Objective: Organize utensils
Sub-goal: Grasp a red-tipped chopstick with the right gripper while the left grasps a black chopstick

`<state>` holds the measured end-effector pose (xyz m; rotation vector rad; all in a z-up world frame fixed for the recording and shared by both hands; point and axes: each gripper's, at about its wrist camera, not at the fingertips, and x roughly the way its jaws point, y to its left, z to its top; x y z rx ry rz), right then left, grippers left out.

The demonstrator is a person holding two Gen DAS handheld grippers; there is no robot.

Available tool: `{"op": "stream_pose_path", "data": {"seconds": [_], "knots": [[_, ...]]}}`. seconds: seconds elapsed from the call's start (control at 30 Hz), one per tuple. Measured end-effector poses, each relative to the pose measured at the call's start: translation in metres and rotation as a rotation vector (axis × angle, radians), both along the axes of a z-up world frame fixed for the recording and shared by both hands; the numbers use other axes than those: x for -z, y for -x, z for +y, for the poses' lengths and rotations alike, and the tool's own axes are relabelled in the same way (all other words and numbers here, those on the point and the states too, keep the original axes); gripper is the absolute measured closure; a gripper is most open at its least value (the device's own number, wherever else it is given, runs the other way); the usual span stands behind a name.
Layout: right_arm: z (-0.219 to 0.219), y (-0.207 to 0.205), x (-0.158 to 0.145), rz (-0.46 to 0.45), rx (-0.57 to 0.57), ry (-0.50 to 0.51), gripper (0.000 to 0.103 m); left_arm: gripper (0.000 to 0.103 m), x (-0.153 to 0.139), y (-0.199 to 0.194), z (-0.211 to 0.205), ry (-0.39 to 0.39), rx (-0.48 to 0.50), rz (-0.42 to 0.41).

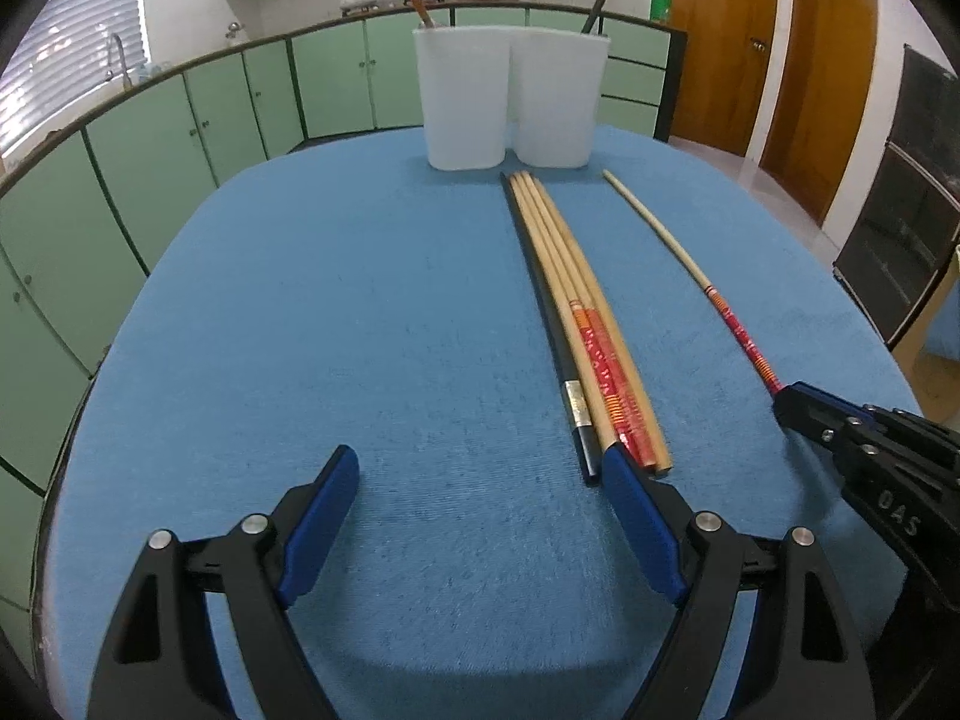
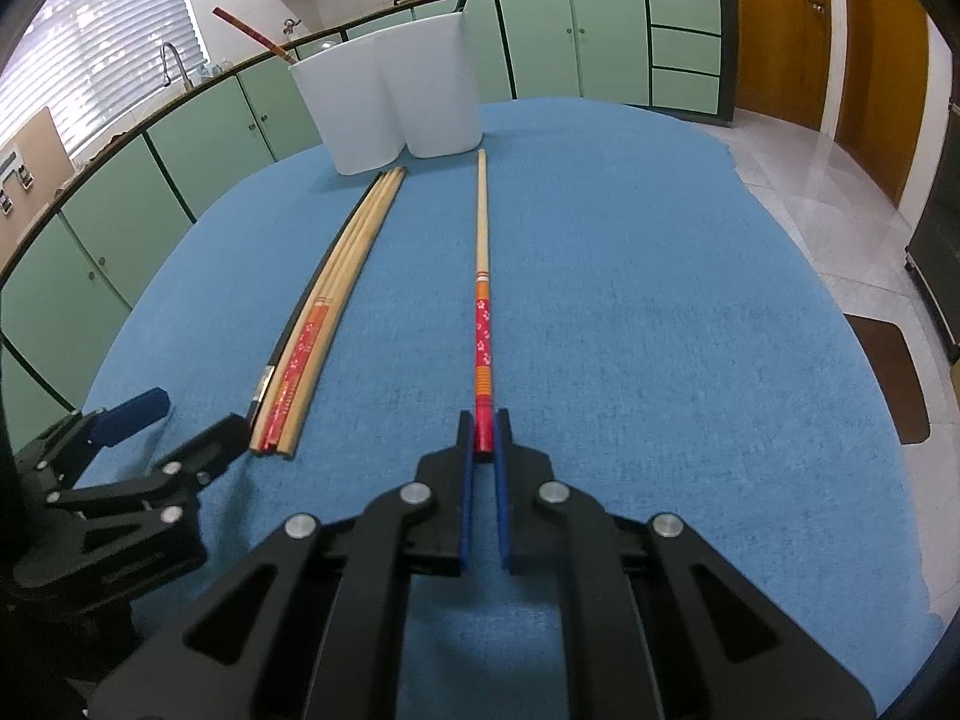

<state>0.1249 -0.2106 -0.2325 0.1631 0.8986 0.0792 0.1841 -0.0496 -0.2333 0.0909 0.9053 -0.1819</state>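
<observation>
Pinching the lone chopstick's [image 2: 483, 324] red end, right fingers [image 2: 503, 438].

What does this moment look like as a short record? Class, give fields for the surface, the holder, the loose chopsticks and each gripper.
surface: blue cloth on a table
holder: white two-part holder at the far end, one chopstick standing in each part
bundle: chopsticks lying side by side, a black one along the edge
single chopstick: lying apart from the bundle, red end nearest
left gripper: open, empty, beside the bundle's near ends
right gripper: shut on the single chopstick's red end
</observation>
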Motion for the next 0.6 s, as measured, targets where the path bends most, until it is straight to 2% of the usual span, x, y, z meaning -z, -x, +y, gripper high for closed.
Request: {"op": "stream_pose_path", "data": {"seconds": [0.23, 0.43, 0.6], "knots": [[-0.001, -0.001, 0.000, 0.000, -0.001, -0.005, 0.098, 0.020, 0.002, -0.004, -0.001, -0.016, -0.011, 0.013], [-0.001, -0.001, 0.001, 0.001, -0.003, -0.005, 0.097, 0.025, 0.000, -0.001, 0.027, -0.012, -0.099, 0.004], [0.000, -0.001, 0.000, 0.001, -0.018, -0.001, 0.094, 0.028, 0.000, 0.000, 0.031, 0.010, -0.092, 0.001]]}}
